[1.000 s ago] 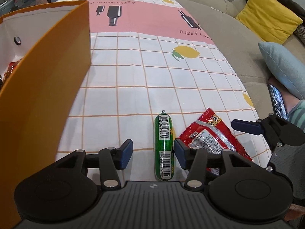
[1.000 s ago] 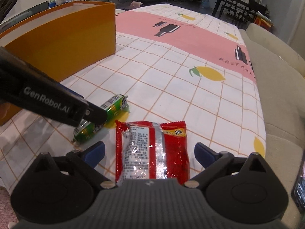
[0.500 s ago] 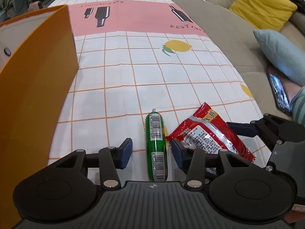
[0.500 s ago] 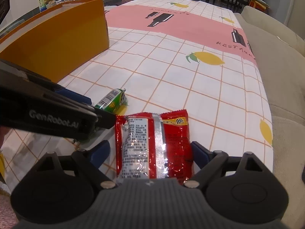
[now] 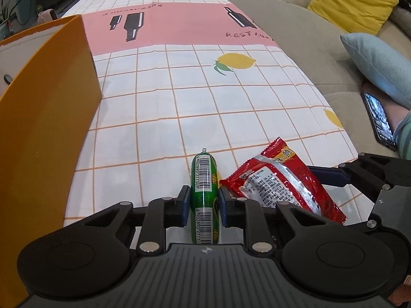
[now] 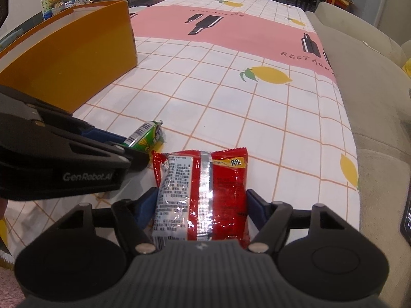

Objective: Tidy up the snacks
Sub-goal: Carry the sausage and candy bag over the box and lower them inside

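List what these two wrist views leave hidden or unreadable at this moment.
- Orange box interior: its own near wall blocks it in both views.
- Red snack packet, near end: under the right gripper body.
- Green sausage, near end: behind the left gripper body.
- Packet print: too small to read.

- The left gripper (image 5: 204, 206) tilts steeply down at the table, its blue pads pinched tight on a green sausage stick (image 5: 204, 179).
- The right gripper (image 6: 201, 205), just beside it and angled down alike, has been closing; its pads meet the sides of a red snack packet (image 6: 205, 187).
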Motion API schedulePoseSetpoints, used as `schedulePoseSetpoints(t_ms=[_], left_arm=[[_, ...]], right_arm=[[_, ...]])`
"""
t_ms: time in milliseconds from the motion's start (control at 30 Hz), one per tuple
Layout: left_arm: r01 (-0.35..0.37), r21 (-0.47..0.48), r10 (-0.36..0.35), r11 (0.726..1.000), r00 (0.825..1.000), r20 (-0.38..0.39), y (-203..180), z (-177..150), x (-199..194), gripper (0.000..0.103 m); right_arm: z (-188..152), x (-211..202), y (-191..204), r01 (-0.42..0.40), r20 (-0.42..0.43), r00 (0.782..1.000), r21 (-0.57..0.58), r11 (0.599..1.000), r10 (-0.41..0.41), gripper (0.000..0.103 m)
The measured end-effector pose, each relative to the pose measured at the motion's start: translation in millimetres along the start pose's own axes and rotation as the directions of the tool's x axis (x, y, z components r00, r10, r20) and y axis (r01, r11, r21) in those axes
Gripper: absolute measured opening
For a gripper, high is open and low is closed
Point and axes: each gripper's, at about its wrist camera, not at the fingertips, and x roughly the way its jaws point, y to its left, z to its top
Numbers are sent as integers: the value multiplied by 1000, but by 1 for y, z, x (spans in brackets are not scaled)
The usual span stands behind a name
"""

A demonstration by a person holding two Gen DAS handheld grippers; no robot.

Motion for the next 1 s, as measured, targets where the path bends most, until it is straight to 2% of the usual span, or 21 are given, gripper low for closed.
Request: schedulePoseSetpoints(t_ms=[233, 567, 800, 1000], left_arm=[[-2, -55, 2, 998, 1000, 11, 8, 3, -9, 24], [23, -116, -19, 993, 999, 39, 13, 18, -41, 24], [43, -95, -37, 995, 997, 67, 21, 38, -78, 24], [27, -64, -21, 998, 996, 87, 41, 60, -119, 24]], right_arm=[[2, -2, -3, 30, -2, 1000, 23, 999, -30, 69], [14, -29, -5, 1, 74, 997, 96, 995, -9, 69], [31, -56, -2, -40, 137, 990, 128, 991, 22, 69], [55, -81, 13, -97, 198, 978, 125, 987, 71, 69]])
